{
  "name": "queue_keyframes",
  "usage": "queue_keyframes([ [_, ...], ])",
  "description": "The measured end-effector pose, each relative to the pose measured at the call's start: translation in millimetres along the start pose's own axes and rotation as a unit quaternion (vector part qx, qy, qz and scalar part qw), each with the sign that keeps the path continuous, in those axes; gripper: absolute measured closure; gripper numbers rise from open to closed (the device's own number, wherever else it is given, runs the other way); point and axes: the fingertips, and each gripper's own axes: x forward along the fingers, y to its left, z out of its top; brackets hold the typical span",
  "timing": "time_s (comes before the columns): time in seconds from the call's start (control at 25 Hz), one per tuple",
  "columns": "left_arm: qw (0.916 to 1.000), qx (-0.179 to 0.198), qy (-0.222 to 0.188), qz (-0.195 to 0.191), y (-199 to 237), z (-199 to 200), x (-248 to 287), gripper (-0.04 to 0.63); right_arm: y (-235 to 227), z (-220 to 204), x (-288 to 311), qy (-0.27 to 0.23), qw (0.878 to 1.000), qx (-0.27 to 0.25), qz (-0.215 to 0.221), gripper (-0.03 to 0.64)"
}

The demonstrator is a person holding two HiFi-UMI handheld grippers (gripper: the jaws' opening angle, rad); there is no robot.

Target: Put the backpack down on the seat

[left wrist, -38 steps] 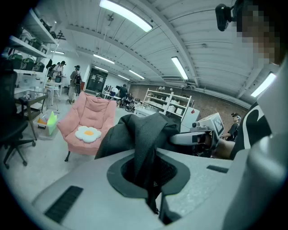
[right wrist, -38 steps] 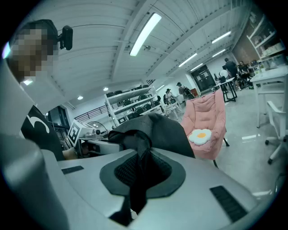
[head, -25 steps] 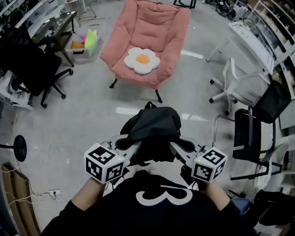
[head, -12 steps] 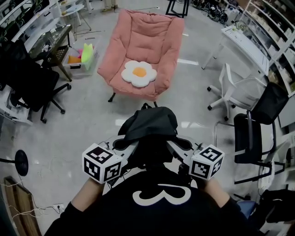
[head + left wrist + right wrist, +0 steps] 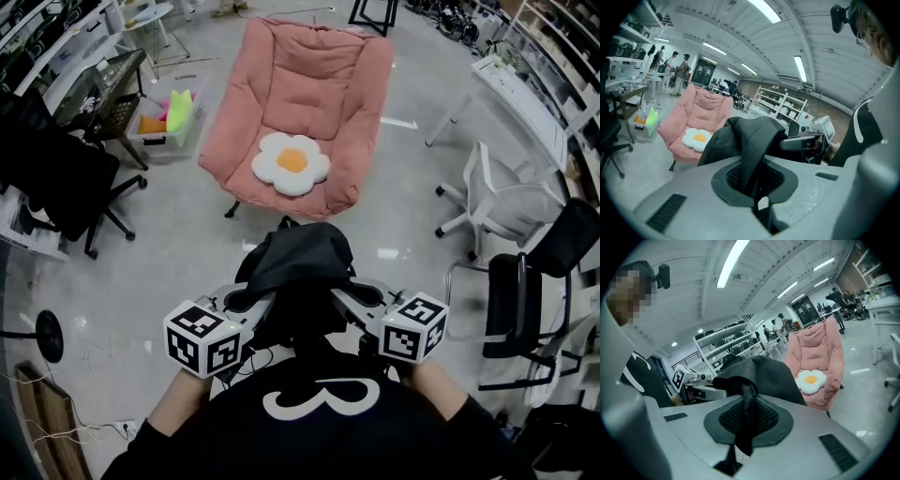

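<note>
With left tongs (image 5: 247, 301) and right tongs (image 5: 362, 296) each pinching the backpack (image 5: 305, 255) by a strap, we should carry it level to the seat (image 5: 342, 180) at twelve o'clock — lowering both sides together.

The person wears a black short-sleeved top (image 5: 319, 445) with a white curved print (image 5: 323, 398) on the chest. The left gripper (image 5: 757, 187) and the right gripper (image 5: 743, 427) look alike: broad pale-grey jaws, each with a dark mesh-textured pad near the tip and a dark rectangular slot farther back. Each has a white cube with black square markers, the left cube (image 5: 206, 337) and the right cube (image 5: 412, 326), and thin dark cables (image 5: 246, 358) trail beside the left one.
</note>
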Motion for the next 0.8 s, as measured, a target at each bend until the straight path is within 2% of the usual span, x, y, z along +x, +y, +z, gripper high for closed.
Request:
queue_keyframes([
  [0.36, 0.9993, -0.031, 0.016, 0.013, 87.8, 74.8, 80.4, 0.583, -100.4, 74.1, 70.2, 0.027, 0.999, 0.017, 0.016, 0.589],
  [0.6, 0.9993, -0.020, 0.025, 0.017, 122.0, 119.7, 125.4, 0.583, -153.5, 115.6, 94.0, 0.022, 0.999, 0.029, 0.019, 0.589],
  [0.8, 0.9996, -0.003, 0.019, 0.022, 144.3, 155.5, 143.1, 0.583, -176.6, 151.1, 110.8, 0.015, 1.000, 0.005, 0.012, 0.589],
])
